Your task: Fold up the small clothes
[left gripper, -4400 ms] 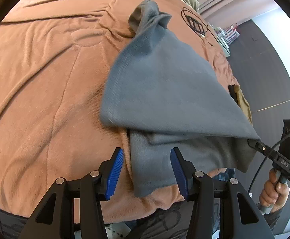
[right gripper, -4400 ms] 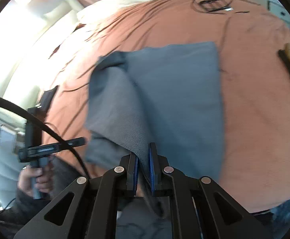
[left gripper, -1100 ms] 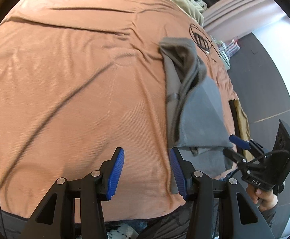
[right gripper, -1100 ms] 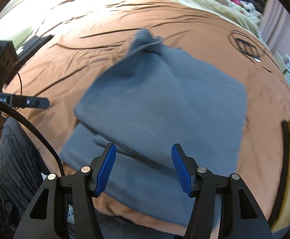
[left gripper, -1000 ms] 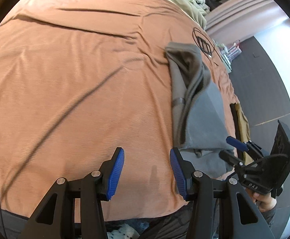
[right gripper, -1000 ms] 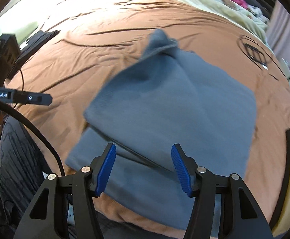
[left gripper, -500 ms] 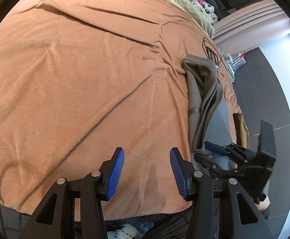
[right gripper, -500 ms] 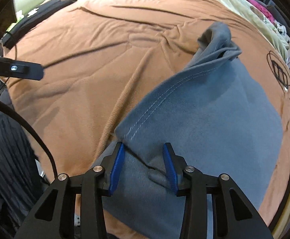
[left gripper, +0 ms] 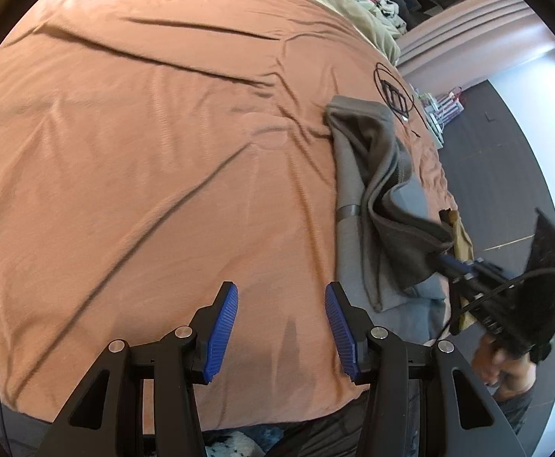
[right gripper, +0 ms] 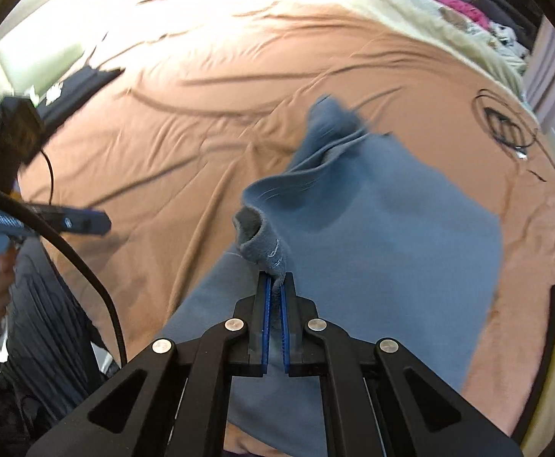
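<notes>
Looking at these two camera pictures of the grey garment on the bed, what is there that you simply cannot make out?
- What kind of grey garment it is: right wrist view, bunched and motion-blurred.
- Its near hem: hidden behind the right gripper in that view.
- The yellowish item at the bed edge: left wrist view, mostly covered by garment and gripper.
- The black logo on the orange bedspread: too small to read.
</notes>
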Motion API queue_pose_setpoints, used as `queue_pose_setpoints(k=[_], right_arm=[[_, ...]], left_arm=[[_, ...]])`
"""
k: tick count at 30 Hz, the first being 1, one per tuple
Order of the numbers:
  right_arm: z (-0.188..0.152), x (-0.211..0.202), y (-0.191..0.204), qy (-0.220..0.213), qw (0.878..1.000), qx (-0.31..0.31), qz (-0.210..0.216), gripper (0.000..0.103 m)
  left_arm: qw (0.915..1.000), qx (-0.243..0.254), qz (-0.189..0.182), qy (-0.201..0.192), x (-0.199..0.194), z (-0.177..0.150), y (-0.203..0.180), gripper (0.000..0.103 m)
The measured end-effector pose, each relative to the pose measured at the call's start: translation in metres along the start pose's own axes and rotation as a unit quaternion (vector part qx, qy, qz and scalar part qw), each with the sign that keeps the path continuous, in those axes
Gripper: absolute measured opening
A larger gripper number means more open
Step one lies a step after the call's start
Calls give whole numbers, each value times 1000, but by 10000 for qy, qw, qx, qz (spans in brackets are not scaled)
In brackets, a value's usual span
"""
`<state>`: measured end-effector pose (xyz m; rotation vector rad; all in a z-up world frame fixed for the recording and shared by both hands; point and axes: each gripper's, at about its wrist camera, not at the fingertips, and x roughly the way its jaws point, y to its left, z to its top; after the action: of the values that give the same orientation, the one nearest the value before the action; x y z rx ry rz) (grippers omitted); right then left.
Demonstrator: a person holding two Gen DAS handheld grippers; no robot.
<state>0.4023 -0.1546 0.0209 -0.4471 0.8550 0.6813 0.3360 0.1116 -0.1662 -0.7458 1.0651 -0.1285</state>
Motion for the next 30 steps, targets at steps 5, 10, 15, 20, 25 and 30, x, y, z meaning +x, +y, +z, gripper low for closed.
queue_pose_setpoints(k=[5, 10, 15, 20, 25, 30], right_arm=[[4, -34, -38, -274, 9990, 238, -248, 1], [6, -51, -65, -401, 9971, 444, -463, 1], [10, -57, -86, -518, 9943, 626, -688, 0], [17, -51, -105, -566, 9909, 818, -901, 0], [27, -33, -128, -491, 9890, 1002, -973, 0], [42, -13, -153, -395, 9876, 1178, -958, 0]], left_arm=[[9999, 165, 12, 13, 8, 10, -22, 50], [9994, 338, 69, 41, 19, 19, -44, 50], [9986, 490, 181, 72, 31, 34, -61, 50], [9980, 572, 265, 67, 40, 52, -72, 50], [9968, 695, 396, 42, 47, 79, -81, 50], [9952, 839, 507, -68, 50, 116, -92, 50]])
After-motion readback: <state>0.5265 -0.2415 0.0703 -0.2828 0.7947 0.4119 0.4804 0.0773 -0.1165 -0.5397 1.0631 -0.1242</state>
